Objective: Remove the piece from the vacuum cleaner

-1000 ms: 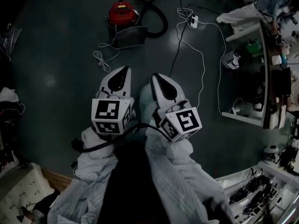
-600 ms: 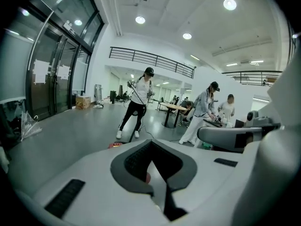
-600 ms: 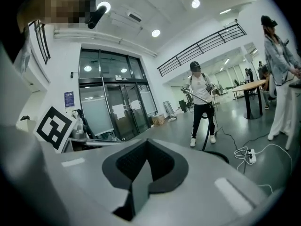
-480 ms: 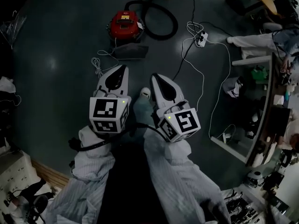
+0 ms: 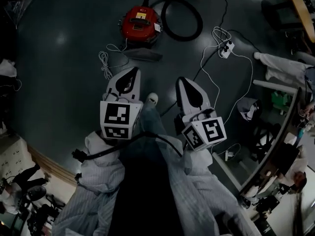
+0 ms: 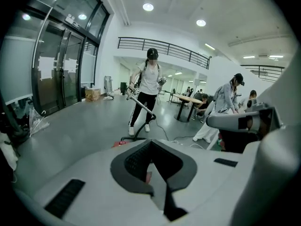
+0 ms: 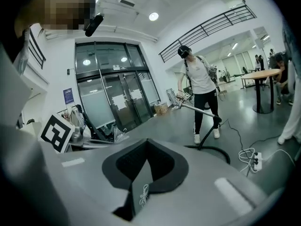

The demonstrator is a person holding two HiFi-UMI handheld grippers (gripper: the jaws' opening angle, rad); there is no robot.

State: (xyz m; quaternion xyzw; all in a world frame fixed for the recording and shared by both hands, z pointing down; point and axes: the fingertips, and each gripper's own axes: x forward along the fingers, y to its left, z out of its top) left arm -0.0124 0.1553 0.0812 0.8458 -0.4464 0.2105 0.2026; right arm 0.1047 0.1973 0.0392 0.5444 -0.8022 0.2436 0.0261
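A red vacuum cleaner (image 5: pixel 141 24) sits on the dark floor ahead, its black hose (image 5: pixel 183 18) looped to its right. A flat grey piece (image 5: pixel 142 56) lies on the floor just in front of it. My left gripper (image 5: pixel 133 73) and right gripper (image 5: pixel 181 81) hang side by side above the floor, well short of the vacuum, both shut and empty. In the left gripper view a sliver of the red vacuum cleaner (image 6: pixel 120 143) shows over the shut jaws. A person (image 6: pixel 146 91) stands beyond it, holding the vacuum's wand (image 7: pixel 197 108).
A white cord (image 5: pixel 104 63) lies left of the grey piece. A power strip (image 5: pixel 226 48) with white cables lies to the right. Desks (image 5: pixel 285 132) and seated people fill the right side. Glass doors (image 7: pixel 113 102) stand behind. My own shoe (image 5: pixel 152 98) shows between the grippers.
The vacuum cleaner has shifted right and down in the head view as I move toward it. Both grippers keep their pose, side by side and shut.
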